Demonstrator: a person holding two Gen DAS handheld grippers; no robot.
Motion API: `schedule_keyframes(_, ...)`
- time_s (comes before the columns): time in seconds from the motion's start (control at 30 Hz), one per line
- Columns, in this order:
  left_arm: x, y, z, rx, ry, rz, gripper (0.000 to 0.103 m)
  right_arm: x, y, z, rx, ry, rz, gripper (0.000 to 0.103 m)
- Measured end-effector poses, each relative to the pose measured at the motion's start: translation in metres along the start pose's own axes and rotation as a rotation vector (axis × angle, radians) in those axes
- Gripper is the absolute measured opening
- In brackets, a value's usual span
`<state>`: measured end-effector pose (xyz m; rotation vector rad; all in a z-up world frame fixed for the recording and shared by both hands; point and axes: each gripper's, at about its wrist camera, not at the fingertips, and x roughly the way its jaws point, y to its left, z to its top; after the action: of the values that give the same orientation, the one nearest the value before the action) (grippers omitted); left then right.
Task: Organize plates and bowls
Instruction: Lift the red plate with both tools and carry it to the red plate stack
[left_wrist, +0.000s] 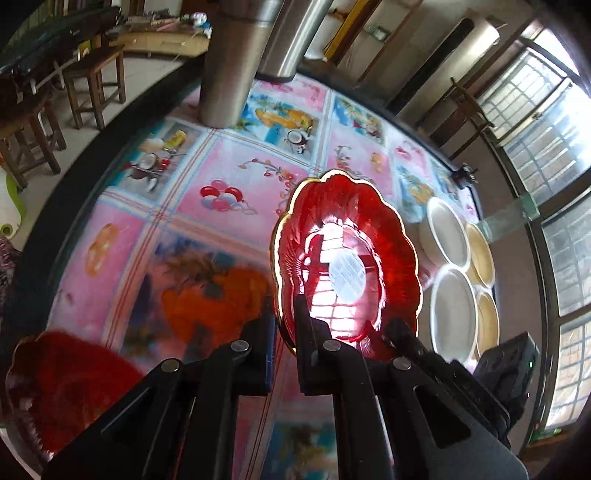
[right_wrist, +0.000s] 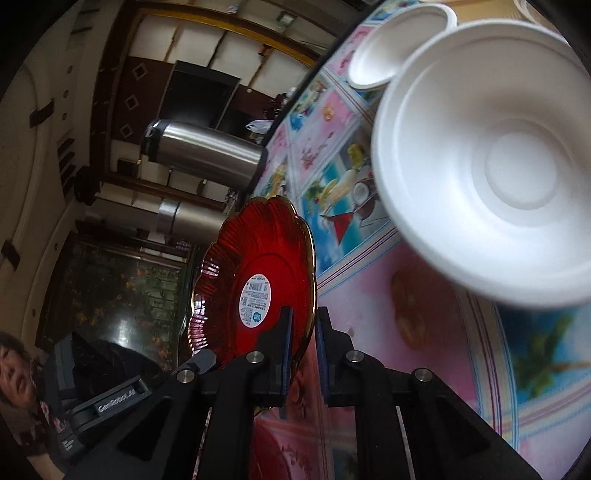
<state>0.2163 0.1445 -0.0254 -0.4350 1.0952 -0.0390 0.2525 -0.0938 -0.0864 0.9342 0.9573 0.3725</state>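
Note:
A red glass plate (left_wrist: 347, 236) with a scalloped gold rim stands nearly upright above the patterned table. My left gripper (left_wrist: 284, 317) is shut on its lower left rim. In the right wrist view the same kind of red plate (right_wrist: 258, 266) shows a white sticker, and my right gripper (right_wrist: 302, 328) is shut on its right rim. The other gripper's black body (right_wrist: 110, 398) reaches that plate's lower left edge. A second red plate (left_wrist: 55, 387), blurred, lies at the table's near left. White bowls (left_wrist: 447, 232) and tan bowls (left_wrist: 480, 254) sit grouped at the right.
A large white foam bowl (right_wrist: 491, 166) lies close on the right, with another white bowl (right_wrist: 391, 48) behind it. Two steel flasks (left_wrist: 229, 66) stand at the table's far side. Wooden stools (left_wrist: 96, 81) stand beyond the dark table rim (left_wrist: 92, 147). A person (right_wrist: 14, 369) is at the lower left.

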Motion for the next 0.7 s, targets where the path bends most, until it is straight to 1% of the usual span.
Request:
schedule_keyframes(0.07, -0.019, 0.002, -0.015, 0.011, -0.045, -0.006, 0.007, -0.007, 0.009, -0.008, -0.035, -0.016, 0.019, 0.011)
schedule_keyframes(0.17, -0.042, 0.008, -0.033, 0.013, -0.104, -0.012, 0.007, -0.021, 0.021, -0.03, -0.093, -0.04, 0.065, 0.011)
schedule_keyframes(0.3, -0.066, 0.018, -0.062, 0.014, -0.173, -0.028, 0.007, -0.038, 0.028, -0.054, -0.154, -0.064, 0.09, 0.011)
schedule_keyframes(0.37, -0.076, 0.026, -0.077, 0.02, -0.208, -0.03, 0.007, -0.043, 0.036, -0.066, -0.178, -0.062, 0.099, 0.011)
schedule_keyframes(0.43, -0.084, 0.034, -0.088, 0.009, -0.223, -0.031, 0.008, -0.047, 0.045, -0.075, -0.206, -0.056, 0.098, 0.011)
schedule_keyframes(0.47, -0.089, 0.043, -0.094, -0.005, -0.232, -0.035, 0.008, -0.057, 0.041, -0.087, -0.226, -0.055, 0.1, 0.011)
schedule_keyframes(0.53, -0.096, 0.056, -0.105, -0.031, -0.244, -0.047, 0.009, -0.062, 0.053, -0.105, -0.283, -0.06, 0.097, 0.011)
schedule_keyframes(0.57, -0.097, 0.062, -0.108, -0.042, -0.245, -0.045, 0.009, -0.067, 0.052, -0.11, -0.3, -0.058, 0.097, 0.011)
schedule_keyframes(0.7, -0.114, 0.087, -0.125, -0.075, -0.273, -0.029, 0.009, -0.062, 0.071, -0.142, -0.365, -0.015, 0.097, 0.011)
